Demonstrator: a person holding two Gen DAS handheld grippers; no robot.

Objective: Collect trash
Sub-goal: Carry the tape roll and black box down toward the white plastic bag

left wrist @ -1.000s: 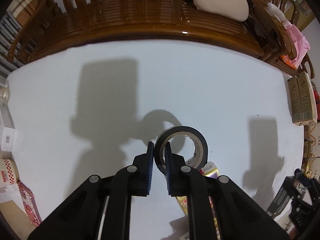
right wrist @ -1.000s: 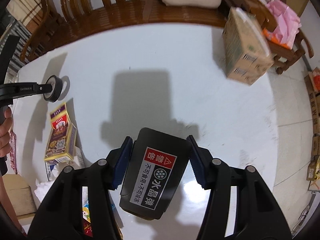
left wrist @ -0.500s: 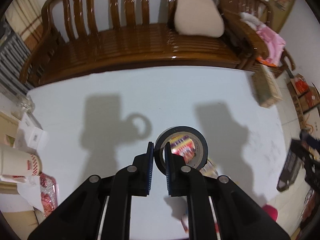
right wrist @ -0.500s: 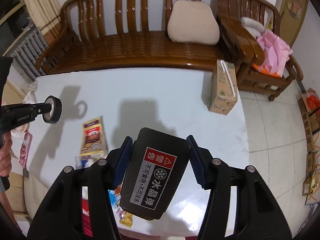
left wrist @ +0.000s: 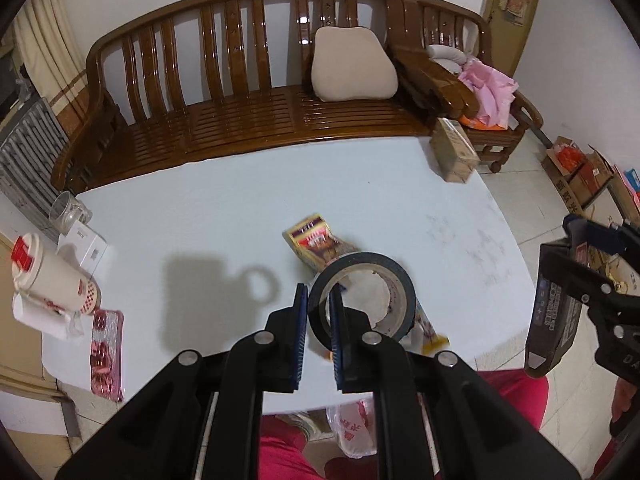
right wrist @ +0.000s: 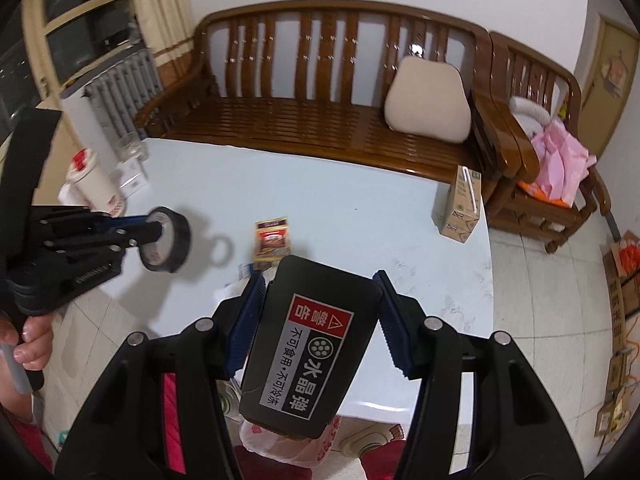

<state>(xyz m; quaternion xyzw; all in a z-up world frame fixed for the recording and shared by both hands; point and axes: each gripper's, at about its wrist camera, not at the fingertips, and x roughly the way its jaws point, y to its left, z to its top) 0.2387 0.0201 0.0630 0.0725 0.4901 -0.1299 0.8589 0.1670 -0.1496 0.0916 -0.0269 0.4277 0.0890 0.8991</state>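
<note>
Left gripper [left wrist: 319, 312] fingers clamped on the wall of a tape roll [left wrist: 362, 294], held above the near bench [left wrist: 224, 216] edge; stiff, light, good hold. Right gripper [right wrist: 320, 316] fingers clamped on a black box [right wrist: 308, 344], rigid, maybe slick. Plastic bag [right wrist: 316, 446] below; open room near.

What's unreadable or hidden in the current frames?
- Trash bag: right wrist view, mostly hidden behind the black box held by the right gripper.
- Snack wrapper: left wrist view, motion-blurred, print illegible; its near end hidden by the tape roll in the left gripper.
- Items at the table's near edge: both views, blocked by the grippers.
</note>
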